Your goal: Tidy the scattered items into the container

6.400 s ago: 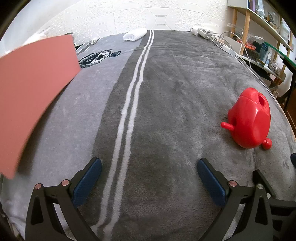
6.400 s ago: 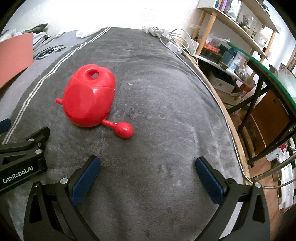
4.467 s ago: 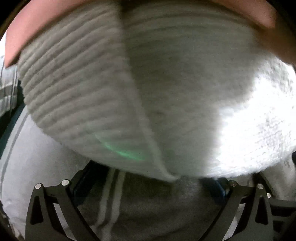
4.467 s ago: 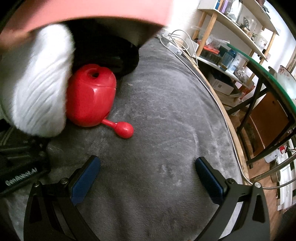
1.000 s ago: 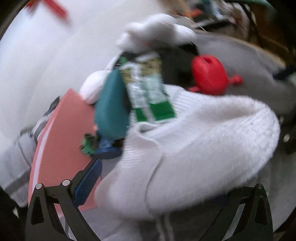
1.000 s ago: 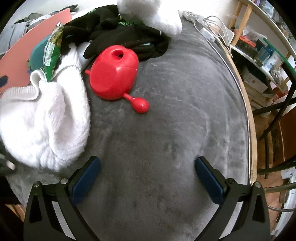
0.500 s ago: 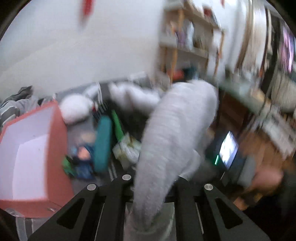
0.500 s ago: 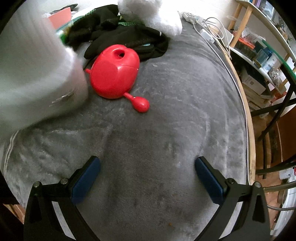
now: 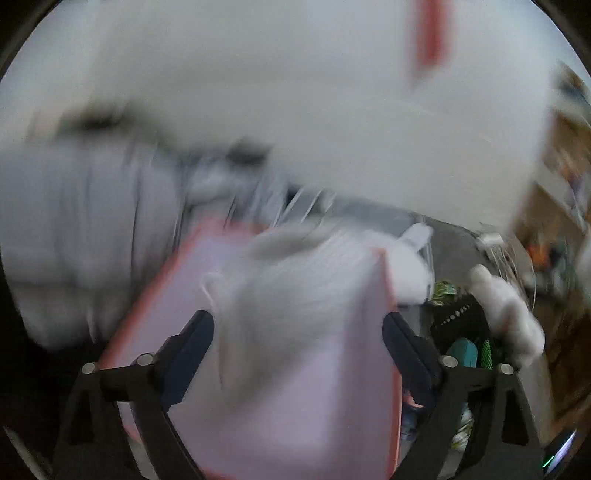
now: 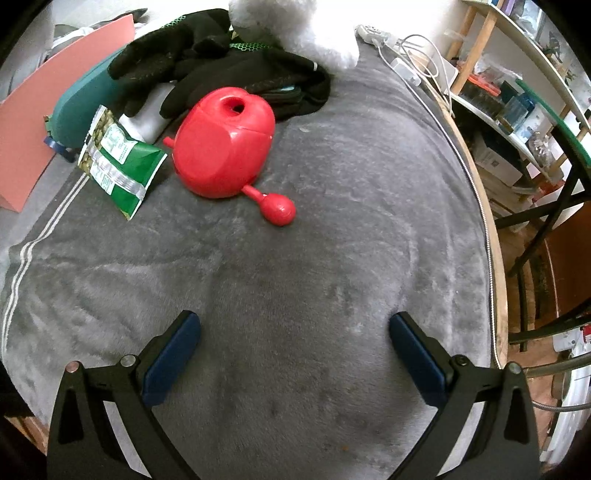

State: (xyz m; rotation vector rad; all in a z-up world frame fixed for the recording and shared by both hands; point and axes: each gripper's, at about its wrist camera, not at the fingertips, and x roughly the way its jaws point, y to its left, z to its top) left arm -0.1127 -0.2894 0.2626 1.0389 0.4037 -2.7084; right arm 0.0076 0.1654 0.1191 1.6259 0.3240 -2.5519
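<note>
White knit piece over the open box, the rest of the clutter on the grey blanket.

The left gripper (image 9: 297, 347) has just been opening its jaws and they stand wide; a white knit garment (image 9: 291, 295), badly blurred, lies between them over the pale inside of the salmon-pink box (image 9: 155, 295), and whether the pads touch it cannot be told. The right gripper (image 10: 293, 354) is wide open and empty above bare grey blanket (image 10: 332, 258) near its front edge. Toward the blanket's far left corner lie a red plastic toy (image 10: 225, 147) with a knobbed stem, a green snack packet (image 10: 118, 166) just beside it, black gloves (image 10: 207, 62) behind, a teal case (image 10: 81, 103) against the box wall, and a white fluffy thing (image 10: 295, 26) at the far edge.
</note>
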